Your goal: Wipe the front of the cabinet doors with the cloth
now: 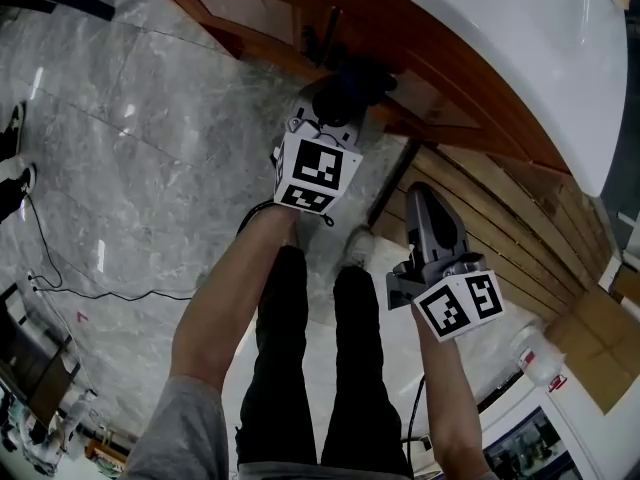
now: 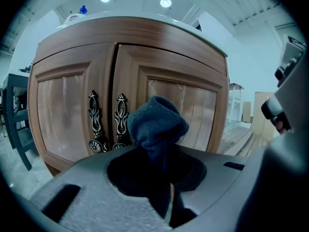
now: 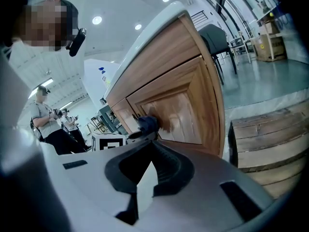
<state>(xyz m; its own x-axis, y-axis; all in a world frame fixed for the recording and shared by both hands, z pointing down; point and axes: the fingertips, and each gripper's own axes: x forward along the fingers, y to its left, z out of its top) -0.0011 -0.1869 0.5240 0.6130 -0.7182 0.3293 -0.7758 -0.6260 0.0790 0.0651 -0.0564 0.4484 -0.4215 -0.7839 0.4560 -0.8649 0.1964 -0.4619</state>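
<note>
Left gripper (image 2: 161, 166) jaws pinch the cloth (image 2: 157, 122), bunched above them before the cabinet doors (image 2: 63, 115); right gripper (image 3: 145, 178) jaws pressed together

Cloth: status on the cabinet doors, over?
Left hand-held gripper shut on cloth, cloth at right door's panel. Right hand-held gripper shut, empty, off to the side. Nothing seen blocking.
</note>
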